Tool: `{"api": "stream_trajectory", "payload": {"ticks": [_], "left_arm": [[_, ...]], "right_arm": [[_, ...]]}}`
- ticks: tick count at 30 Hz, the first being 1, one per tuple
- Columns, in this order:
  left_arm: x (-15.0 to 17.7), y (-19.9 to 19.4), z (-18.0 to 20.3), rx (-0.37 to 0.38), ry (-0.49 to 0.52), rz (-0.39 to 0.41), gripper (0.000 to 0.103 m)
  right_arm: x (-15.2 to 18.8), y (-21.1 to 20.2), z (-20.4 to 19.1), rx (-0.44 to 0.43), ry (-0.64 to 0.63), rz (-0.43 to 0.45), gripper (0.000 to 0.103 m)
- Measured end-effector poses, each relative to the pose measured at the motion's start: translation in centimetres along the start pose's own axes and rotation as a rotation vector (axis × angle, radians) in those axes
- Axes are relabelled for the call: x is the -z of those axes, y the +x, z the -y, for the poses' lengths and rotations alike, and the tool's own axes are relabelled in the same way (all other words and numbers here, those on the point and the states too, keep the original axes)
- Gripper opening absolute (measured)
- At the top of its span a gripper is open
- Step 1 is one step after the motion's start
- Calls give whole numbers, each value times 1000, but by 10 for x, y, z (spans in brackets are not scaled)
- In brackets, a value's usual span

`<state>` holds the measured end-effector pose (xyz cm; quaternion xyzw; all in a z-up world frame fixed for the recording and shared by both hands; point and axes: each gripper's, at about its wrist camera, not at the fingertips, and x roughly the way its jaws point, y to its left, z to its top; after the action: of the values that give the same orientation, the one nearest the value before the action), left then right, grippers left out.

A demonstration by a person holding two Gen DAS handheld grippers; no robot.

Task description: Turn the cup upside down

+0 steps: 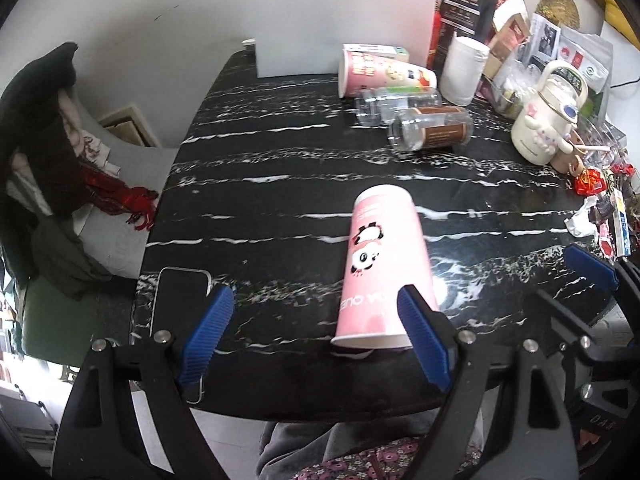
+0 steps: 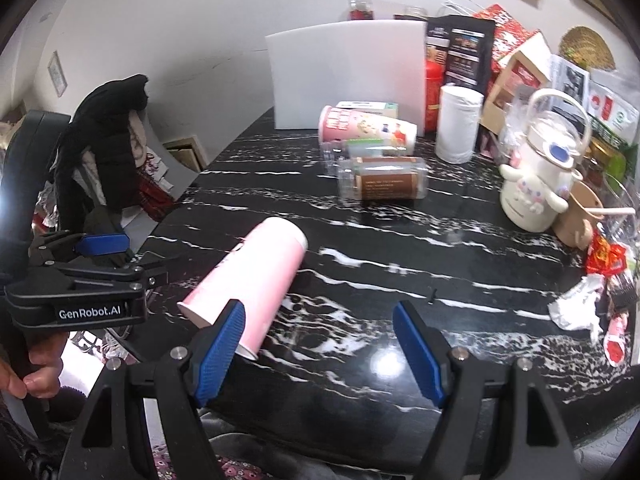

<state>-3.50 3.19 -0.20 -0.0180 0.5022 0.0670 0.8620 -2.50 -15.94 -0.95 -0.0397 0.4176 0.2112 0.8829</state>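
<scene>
A pink paper cup with panda drawings point(image 1: 382, 264) lies on its side on the black marble table point(image 1: 280, 200), its open rim toward me and its base pointing away. It also shows in the right wrist view point(image 2: 252, 280). My left gripper point(image 1: 316, 336) is open and empty; its right finger sits just in front of the cup's rim. My right gripper point(image 2: 320, 348) is open and empty; its left finger is beside the cup's rim, and the cup lies left of the gap.
A phone point(image 1: 178, 296) lies at the table's near left edge. Fallen cups and clear jars point(image 1: 428, 126), a white canister point(image 1: 464, 70), a white kettle point(image 1: 546, 120), a white board point(image 1: 344, 20) and packages crowd the back and right. A chair with clothes point(image 1: 52, 140) stands left.
</scene>
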Motion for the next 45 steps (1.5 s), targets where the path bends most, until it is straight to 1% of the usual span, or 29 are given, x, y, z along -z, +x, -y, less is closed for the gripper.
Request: {"api": "stream_trajectory", "payload": {"ticks": [11, 20, 25, 32, 41, 45], "left_arm": [[22, 20, -46, -39, -52, -50, 84], [25, 42, -79, -37, -87, -82, 84], [22, 52, -95, -54, -103, -87, 84], [15, 66, -114, -77, -123, -98, 84], [10, 89, -126, -57, -129, -125, 84], [8, 99, -127, -43, -129, -137, 84]], "right_arm": [[-10, 33, -32, -65, -10, -51, 76], [-29, 66, -49, -99, 57, -87, 76], [-43, 90, -56, -116, 107, -126, 76], [-58, 134, -66, -77, 170, -240, 76], [-66, 176, -76, -34, 187, -345, 77], [-66, 190, -81, -48, 189, -392, 79]]}}
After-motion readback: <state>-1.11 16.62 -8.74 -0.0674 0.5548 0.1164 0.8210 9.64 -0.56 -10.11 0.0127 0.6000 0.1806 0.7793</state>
